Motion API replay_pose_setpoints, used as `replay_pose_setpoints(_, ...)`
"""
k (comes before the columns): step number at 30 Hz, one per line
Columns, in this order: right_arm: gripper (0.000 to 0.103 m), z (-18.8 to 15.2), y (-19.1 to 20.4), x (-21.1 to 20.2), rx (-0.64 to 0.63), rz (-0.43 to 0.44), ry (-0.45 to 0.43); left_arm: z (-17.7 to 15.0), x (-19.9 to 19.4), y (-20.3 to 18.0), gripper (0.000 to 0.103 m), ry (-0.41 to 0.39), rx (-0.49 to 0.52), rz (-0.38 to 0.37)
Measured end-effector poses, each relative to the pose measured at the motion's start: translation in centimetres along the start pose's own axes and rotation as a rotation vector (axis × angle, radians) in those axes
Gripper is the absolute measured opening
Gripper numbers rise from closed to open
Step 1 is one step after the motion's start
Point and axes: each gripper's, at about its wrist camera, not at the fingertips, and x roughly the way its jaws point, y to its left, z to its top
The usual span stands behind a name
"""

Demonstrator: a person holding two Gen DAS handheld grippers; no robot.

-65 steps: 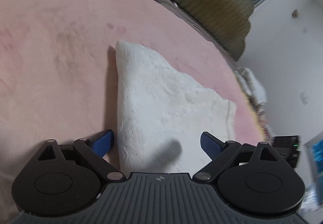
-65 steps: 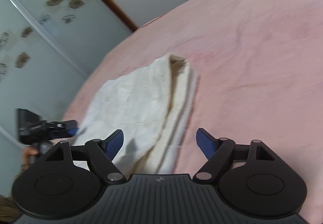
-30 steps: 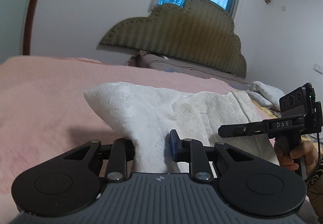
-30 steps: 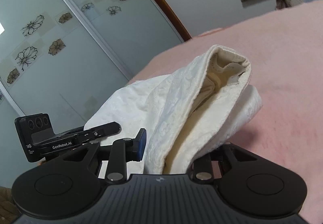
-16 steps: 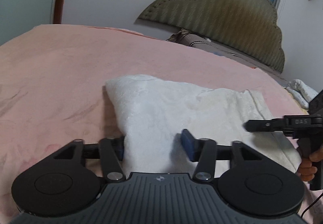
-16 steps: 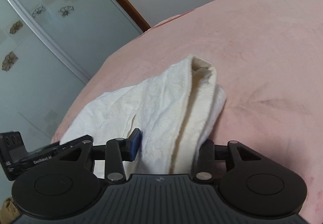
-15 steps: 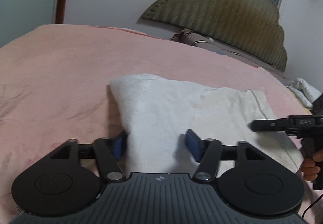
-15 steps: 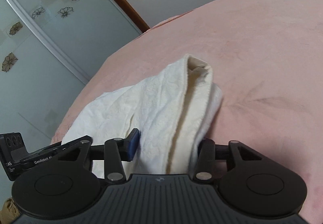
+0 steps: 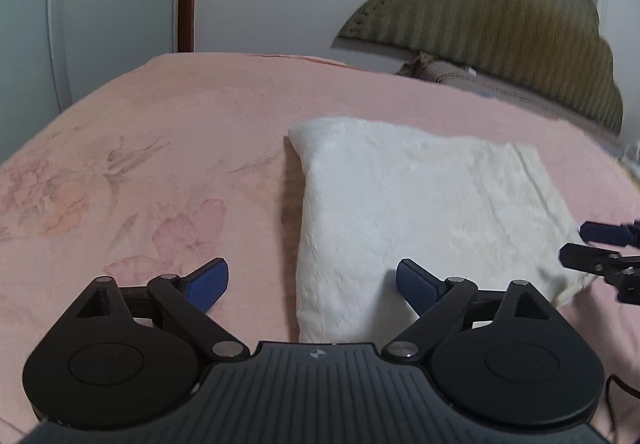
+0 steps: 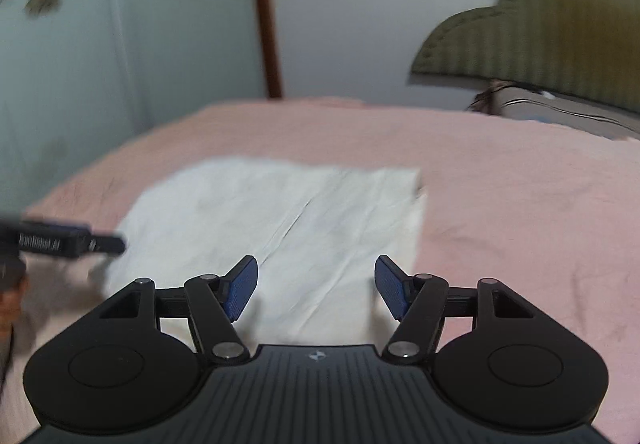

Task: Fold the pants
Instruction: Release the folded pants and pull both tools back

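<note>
Pants (image 9: 420, 212) lie folded on the pink bed (image 9: 140, 164), mid-frame. We see the left hand-held gripper (image 9: 312, 282) and right hand-held gripper (image 10: 316, 284) freshly spread, both jaws having just opened, gripping nothing.

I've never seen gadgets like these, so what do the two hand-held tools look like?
Both look alike: the left tool and right tool have matte black bodies with ribbed centres, a small diamond-shaped logo, two round black discs, silver pivot pins on black linkages, and blue ridged finger pads.
</note>
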Motion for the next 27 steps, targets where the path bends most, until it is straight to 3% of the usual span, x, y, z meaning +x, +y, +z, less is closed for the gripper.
replay_pose_setpoints(2,0.065,-0.8,0.9,0.7,-0.037,-0.104,0.038,-0.4,-0.8,-0.8,0.094,-0.019,0.021,0.044)
replay_pose_setpoints(3,0.065,-1.0,0.9,0.3,-0.02,-0.115,0.032,-0.7,-1.6,-0.9,0.093,-0.03,0.028,0.049)
replay_pose_setpoints(5,0.066,-1.3,0.6,-1.2,0.056,-0.073,0.006,-1.2,-2.6,-1.6,0.095,-0.036,0.044,0.061)
replay_pose_setpoints(8,0.083,-2.4,0.5,-3.8,0.148,-0.036,-0.035,-2.0,-3.4,-3.2,0.096,-0.005,0.08,0.067)
replay_pose_setpoints(16,0.084,-5.2,3.8,-7.3,0.175,-0.002,-0.006,-5.5,-4.6,-6.1,0.095,0.015,0.154,0.045)
replay_pose_setpoints(22,0.084,-5.5,6.2,-9.2,0.205,0.126,0.003,-6.8,-4.7,-6.1,0.095,0.037,0.15,0.062)
replay_pose_setpoints(27,0.085,-4.4,6.2,-11.0,0.378,0.364,-0.046,-7.0,-4.7,-5.6,0.095,0.02,0.128,0.081)
